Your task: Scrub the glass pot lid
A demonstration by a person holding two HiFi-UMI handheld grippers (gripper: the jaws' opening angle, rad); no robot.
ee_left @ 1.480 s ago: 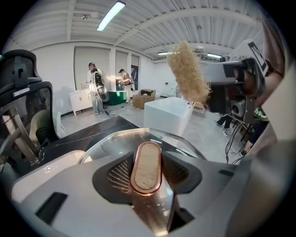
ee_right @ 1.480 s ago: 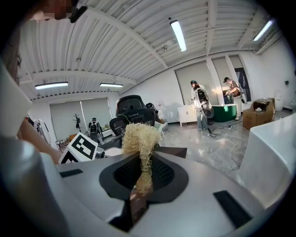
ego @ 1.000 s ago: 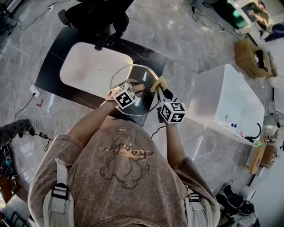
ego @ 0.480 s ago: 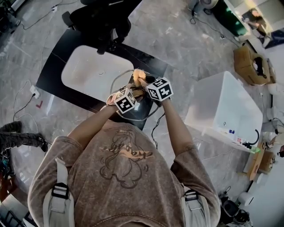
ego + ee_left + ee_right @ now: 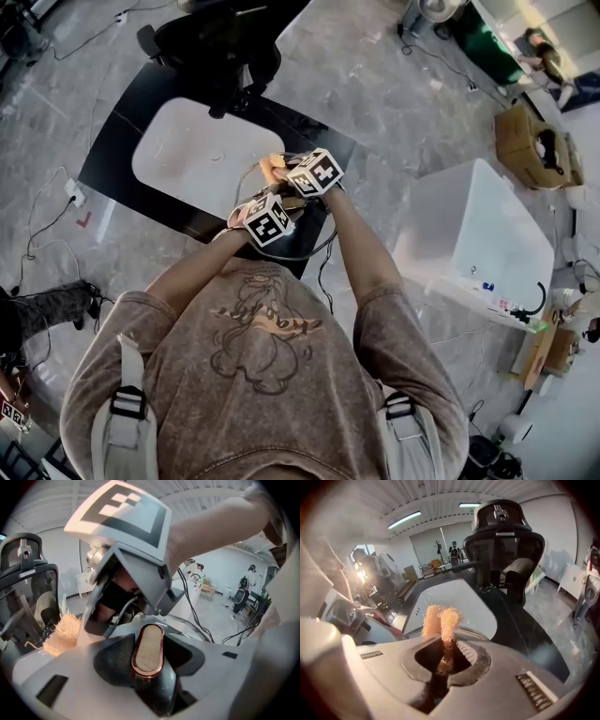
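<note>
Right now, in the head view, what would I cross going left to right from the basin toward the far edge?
White basin → glass pot lid → white bin → cardboard box. What sits over the lid overlaps too much to place in the order.

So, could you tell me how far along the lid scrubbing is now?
Done: the left gripper is shut on the lid's knob, holding the glass lid over the black table. In hand: the right gripper pinches the orange scrubber near the lid's rim. Left: no suds or wiped patch shows, so scrubbing likely remains.
</note>
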